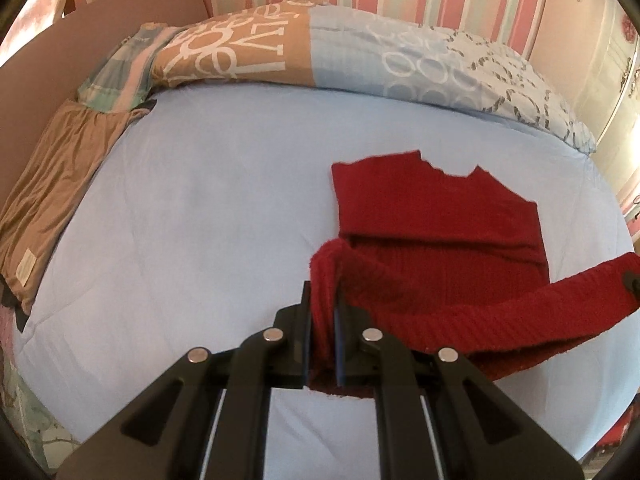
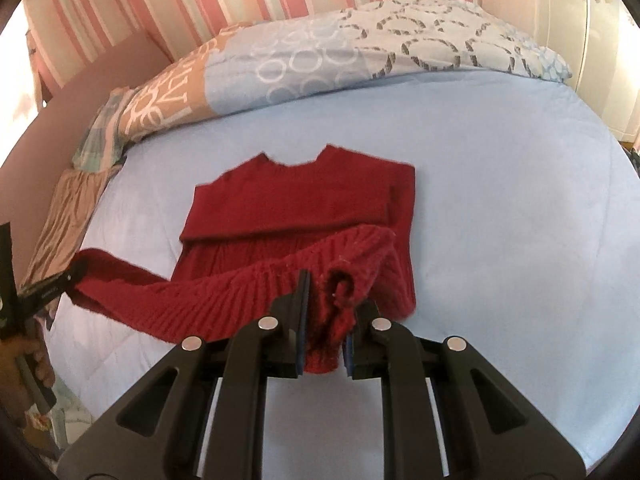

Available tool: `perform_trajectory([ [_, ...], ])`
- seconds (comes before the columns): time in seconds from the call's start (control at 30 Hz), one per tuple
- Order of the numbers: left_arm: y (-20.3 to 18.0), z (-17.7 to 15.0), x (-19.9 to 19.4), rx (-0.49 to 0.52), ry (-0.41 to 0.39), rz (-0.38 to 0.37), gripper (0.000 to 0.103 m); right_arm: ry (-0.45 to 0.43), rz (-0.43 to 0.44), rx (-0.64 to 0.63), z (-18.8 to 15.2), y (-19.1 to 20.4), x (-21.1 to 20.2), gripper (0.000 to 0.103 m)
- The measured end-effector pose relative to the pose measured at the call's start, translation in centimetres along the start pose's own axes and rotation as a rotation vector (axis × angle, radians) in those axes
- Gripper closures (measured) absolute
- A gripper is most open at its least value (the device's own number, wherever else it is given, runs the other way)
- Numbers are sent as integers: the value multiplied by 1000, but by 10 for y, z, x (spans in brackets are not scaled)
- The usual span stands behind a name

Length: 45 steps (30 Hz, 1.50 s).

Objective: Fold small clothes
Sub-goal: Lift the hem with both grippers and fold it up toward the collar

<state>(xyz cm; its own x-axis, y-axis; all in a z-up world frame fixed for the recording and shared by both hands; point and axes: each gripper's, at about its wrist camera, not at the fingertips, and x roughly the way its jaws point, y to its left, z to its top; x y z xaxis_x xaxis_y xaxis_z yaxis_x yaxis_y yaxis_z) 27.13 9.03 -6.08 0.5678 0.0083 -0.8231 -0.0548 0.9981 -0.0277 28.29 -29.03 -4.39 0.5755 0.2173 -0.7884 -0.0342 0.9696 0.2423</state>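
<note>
**Hem raised over the bed, fold half made**

Between the two hand-held grippers, a red sweater [image 1: 436,224] hangs by its bottom edge above a pale blue bed [image 1: 200,208]. The left hand-held gripper [image 1: 324,312] is clenched on one corner of the ribbed hem; the right hand-held gripper [image 2: 326,312] is clenched on the other, a thick bunch of knit crammed between its jaws. The hem stretches slack from one to the other, sagging in the middle. Beyond both tips, the collar end of the sweater lies flat on the bed, neckline pointing away, one sleeve already laid across the chest.

The risk, judging from this, lies in the uneven grip. The right bite holds a rolled wad rather than a clean edge, so the knit may release lumpy or slide out on one side, and the fold would land crooked. The sag between the grippers could touch down first and crease under the hem. The chest part is held only by its own weight; a pull toward the person would likely drag it along the bed and undo the sleeve fold. Carrying one corner further than the other would skew the hem against the shoulders.

A tan cloth [image 1: 56,192] lies well left of the left gripper, and a patterned duvet [image 1: 360,60] is heaped far ahead.
</note>
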Motion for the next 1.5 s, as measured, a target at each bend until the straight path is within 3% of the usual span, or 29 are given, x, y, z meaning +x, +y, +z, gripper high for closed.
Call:
perform_trajectory([
  [0.4, -15, 78, 61, -9, -45, -13, 95, -33, -8, 111, 56, -20, 54, 89],
  [0.83, -32, 120, 138, -66, -5, 13, 95, -11, -42, 245, 83, -43, 127, 89],
  [1.07, -35, 146, 194, -68, 17, 59, 95, 68, -54, 276, 101, -69, 186, 89],
  [1.3, -48, 163, 246, -3, 36, 139, 95, 98, -85, 251, 121, -74, 226, 89],
  [1.5, -48, 173, 274, -19, 82, 155, 94, 153, -69, 338, 134, -89, 255, 87],
])
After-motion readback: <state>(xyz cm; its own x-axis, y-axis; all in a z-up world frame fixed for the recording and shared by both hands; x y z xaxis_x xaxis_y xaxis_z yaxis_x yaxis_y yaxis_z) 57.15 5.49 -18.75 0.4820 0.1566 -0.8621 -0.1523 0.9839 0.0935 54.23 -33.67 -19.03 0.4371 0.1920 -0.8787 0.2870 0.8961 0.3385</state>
